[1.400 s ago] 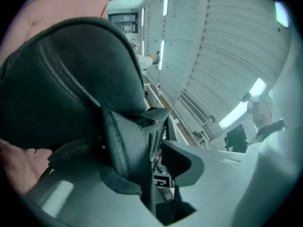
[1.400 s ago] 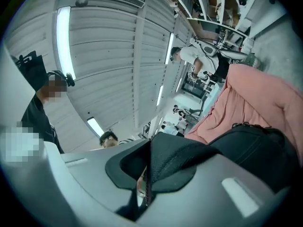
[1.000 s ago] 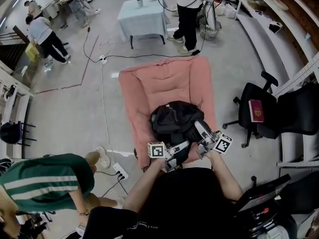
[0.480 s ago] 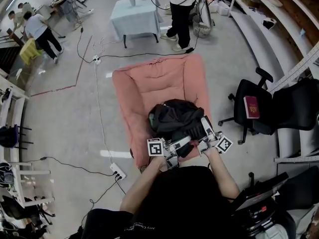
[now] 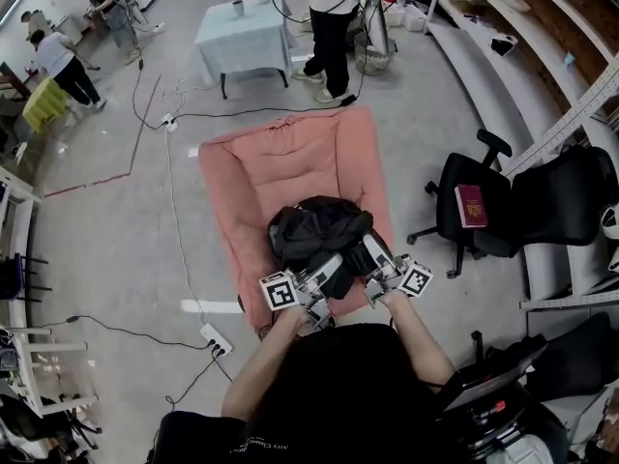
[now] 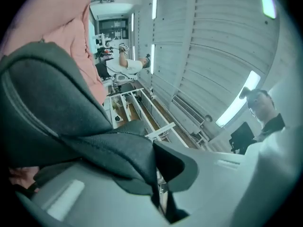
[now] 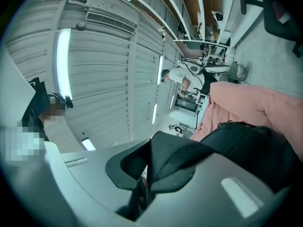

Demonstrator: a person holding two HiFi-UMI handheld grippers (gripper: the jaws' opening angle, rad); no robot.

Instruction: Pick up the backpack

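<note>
Black backpack (image 5: 317,228) sits slumped on the pink cushion (image 5: 280,158) on the floor, at the cushion's 6 o'clock end, right in front of the person. Both tongs bite it along its near edge. Two grips likely share the load and stop the slack bag tipping on the lift.

Left tongs (image 5: 327,271) at the bag's 6 o'clock: jaws pinched almost together on a fold of dark strap or fabric (image 6: 102,143). Right tongs (image 5: 366,251) at the bag's 4 o'clock: jaws likewise clamped close on a black fabric flap (image 7: 173,162). Thin fabric, so both grips could slip under weight. Can't tell whether the bag has cleared the cushion.

Outward:
- office chair (image 5: 484,187) at 3 o'clock, red book (image 5: 470,205) on its seat
- cloth-covered bench (image 5: 242,39) at 12 o'clock, a person (image 5: 329,17) standing beside it
- power strip (image 5: 215,337) on the floor at 8 o'clock
</note>
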